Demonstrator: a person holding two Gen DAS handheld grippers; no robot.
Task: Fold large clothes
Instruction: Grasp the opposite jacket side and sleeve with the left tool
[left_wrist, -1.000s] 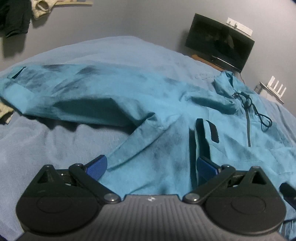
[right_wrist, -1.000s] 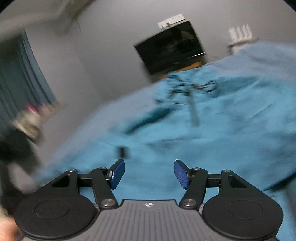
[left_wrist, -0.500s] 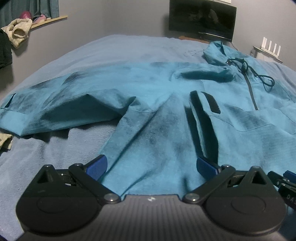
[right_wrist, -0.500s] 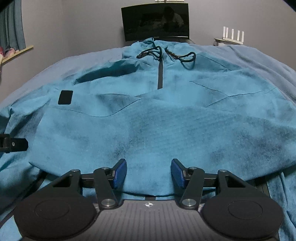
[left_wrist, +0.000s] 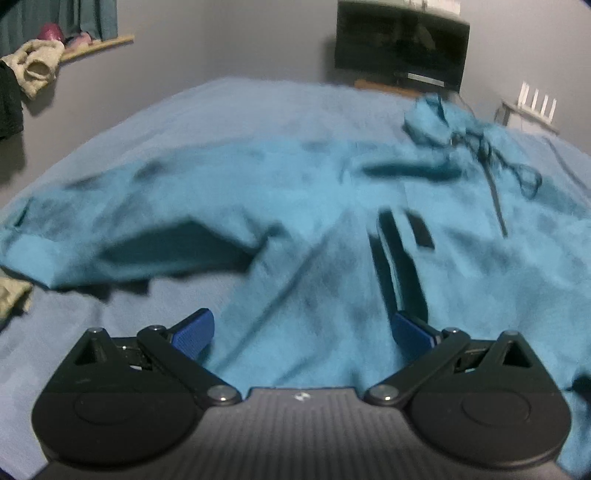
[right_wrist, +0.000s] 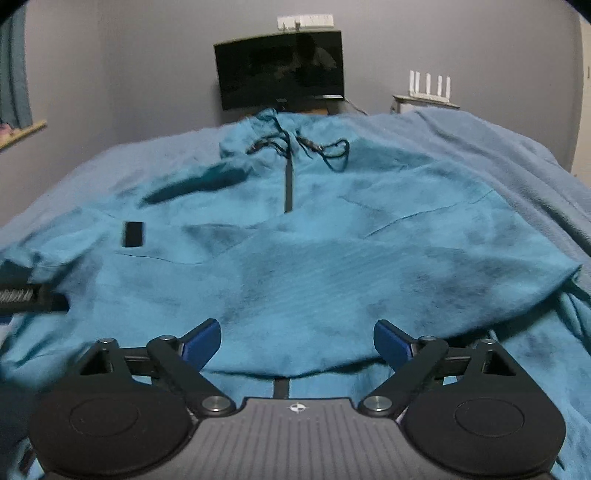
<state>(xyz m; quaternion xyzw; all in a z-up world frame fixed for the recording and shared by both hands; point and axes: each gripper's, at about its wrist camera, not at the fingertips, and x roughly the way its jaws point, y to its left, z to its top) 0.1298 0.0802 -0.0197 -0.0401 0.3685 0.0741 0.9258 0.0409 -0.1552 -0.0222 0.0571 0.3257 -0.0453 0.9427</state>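
A large teal hooded pullover (right_wrist: 314, 251) lies front up on the blue bed cover (right_wrist: 480, 133), hood and dark drawstrings (right_wrist: 332, 151) at the far end. Its lower part is folded up over the chest. One sleeve (left_wrist: 129, 229) stretches to the left in the left wrist view. My left gripper (left_wrist: 303, 332) hangs open just above the pullover's near left edge. My right gripper (right_wrist: 297, 341) is over the folded hem, its jaws opening wide, with cloth lying beneath them but not pinched. The left gripper's black body shows at the left edge (right_wrist: 26, 293) of the right wrist view.
A dark monitor (right_wrist: 280, 74) stands at the wall beyond the bed, with a white router (right_wrist: 430, 85) on a shelf to its right. Clothes (left_wrist: 33, 66) hang on a ledge at the left wall. A pale cloth (left_wrist: 11, 295) lies at the bed's left side.
My right gripper's jaws have spread much wider over the folded hem. The left gripper has rolled slightly and stays wide open over the pullover's edge. The pullover lies as before.
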